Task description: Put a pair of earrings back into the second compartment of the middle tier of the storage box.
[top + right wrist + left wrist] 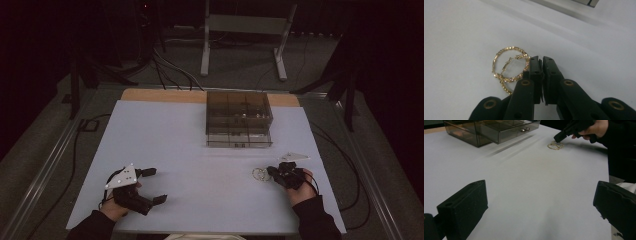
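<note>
2 gold hoops point(509, 66) lie flat on the white table point(200, 150), overlapping each other, just in front of the right tongs point(539, 60) and well in front of the smoky box point(239, 117) with its open drawer. The right tongs are pressed together. Their tips sit at the edge of the nearer hoop, where it meets the jaws, but I cannot tell if the thin wire is really caught between the pads or only touches them. The left tongs point(539, 202) are spread wide and hold nothing; they rest near the left front part of the table, far from the hoops.

I judge the hoops very light, thin and stiff, with a rough sparkling surface that gives a little grip. They are also small and low on the table, so they can easily slip out or slide away. The open pin in the middle looks delicate and may bend. The best place to hold seems the thick outer rim, on 1 side, with gentle pressure. Because the 2 hoops are hooked over each other, lifting 1 may drag the other.
</note>
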